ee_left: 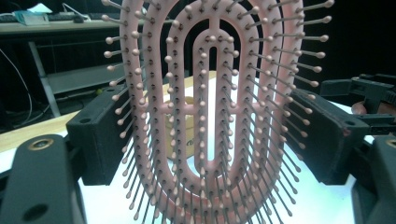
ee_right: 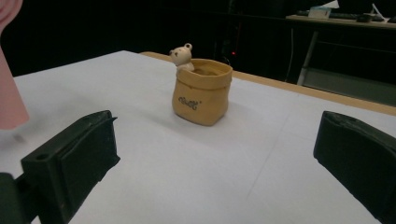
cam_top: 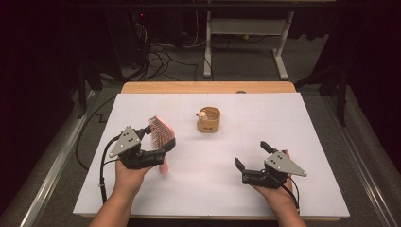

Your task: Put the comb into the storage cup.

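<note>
Left gripper [cam_top: 158,144]: jaws clamped wide on pink hairbrush [ee_left: 212,112], apparently clear of the surface [cam_top: 213,189]. Right gripper [cam_top: 253,156]: jaws wide apart, empty, facing tan pot [ee_right: 201,91].

My left gripper [cam_top: 156,142] covers the middle of the pink hairbrush [cam_top: 161,133] in the high view; the handle shows just as a pink stub below the jaws. In the left gripper view the brush head [ee_left: 212,112] runs off the top and bottom edges, and its bristles screen most of the tan pot [ee_left: 180,128] behind; the pot's lettering is unreadable there. In the right gripper view the brush is a blurred pink shape [ee_right: 9,93] cut by the left edge. The script on the pot [ee_right: 201,91] is too small to read. The inside of the pot is out of sight. The table's [cam_top: 283,198] near edge is partly hidden by my forearms.
</note>
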`<state>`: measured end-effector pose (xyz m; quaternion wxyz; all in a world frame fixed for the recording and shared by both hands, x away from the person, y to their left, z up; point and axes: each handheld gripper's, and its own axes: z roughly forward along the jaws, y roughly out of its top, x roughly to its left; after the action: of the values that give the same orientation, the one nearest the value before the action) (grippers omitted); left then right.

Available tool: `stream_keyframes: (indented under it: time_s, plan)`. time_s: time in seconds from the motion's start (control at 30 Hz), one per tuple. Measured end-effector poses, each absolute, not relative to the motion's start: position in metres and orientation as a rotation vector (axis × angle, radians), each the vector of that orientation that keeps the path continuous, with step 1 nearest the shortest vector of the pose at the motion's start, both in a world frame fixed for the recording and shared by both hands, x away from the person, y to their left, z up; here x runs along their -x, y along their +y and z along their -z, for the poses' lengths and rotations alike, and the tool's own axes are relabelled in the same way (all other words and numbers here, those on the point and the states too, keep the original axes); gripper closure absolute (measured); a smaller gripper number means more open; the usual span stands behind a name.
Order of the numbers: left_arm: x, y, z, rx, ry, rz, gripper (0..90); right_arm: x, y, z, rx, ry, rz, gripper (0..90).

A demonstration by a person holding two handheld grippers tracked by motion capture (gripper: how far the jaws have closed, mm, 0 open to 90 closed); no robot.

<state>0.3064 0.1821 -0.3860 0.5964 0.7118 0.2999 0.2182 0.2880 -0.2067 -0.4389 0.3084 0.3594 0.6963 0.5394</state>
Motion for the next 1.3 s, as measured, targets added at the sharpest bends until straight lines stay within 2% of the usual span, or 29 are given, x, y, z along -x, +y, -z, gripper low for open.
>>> stream_keyframes:
  time_s: [0.77,1.3]
  plan:
    - [-0.296,0.157,0.388,-1.709,0.639,-0.521,20.1,-0.301,-0.165,0.406,-0.855,1.874,-1.547,0.3]
    - [-0.294,0.153,0.387,-1.71,0.636,-0.522,20.1,-0.298,-0.143,0.394,-0.81,1.9,-1.595,0.3]
